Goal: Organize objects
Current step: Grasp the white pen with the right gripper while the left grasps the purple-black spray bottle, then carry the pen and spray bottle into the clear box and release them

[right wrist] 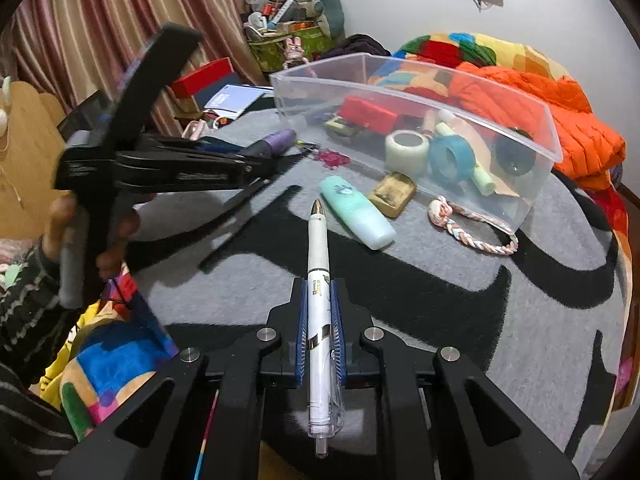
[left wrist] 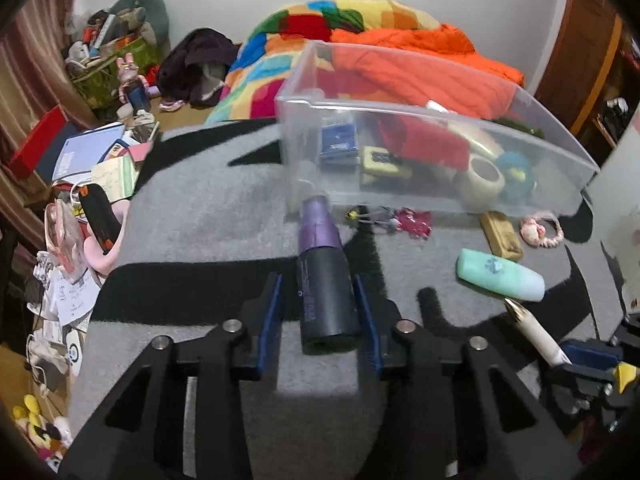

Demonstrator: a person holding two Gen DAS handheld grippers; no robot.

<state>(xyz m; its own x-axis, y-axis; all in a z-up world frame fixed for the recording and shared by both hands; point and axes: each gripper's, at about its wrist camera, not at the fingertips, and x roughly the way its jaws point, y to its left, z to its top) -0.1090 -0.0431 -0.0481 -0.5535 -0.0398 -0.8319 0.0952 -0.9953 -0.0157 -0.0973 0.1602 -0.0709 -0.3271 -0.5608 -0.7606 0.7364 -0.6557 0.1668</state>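
Purple-and-black bottle (left wrist: 326,280) lies between the blue pads of the left hand-held gripper (left wrist: 320,308) at lower centre of the left wrist view, the pads close beside it; whether they press I cannot tell. Further right, the right hand-held gripper (right wrist: 320,320) is clamped on a white pen (right wrist: 319,304), below the clear bin (right wrist: 544,148).

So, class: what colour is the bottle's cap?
Purple; the bottle body is black. Clearest in the left wrist view.
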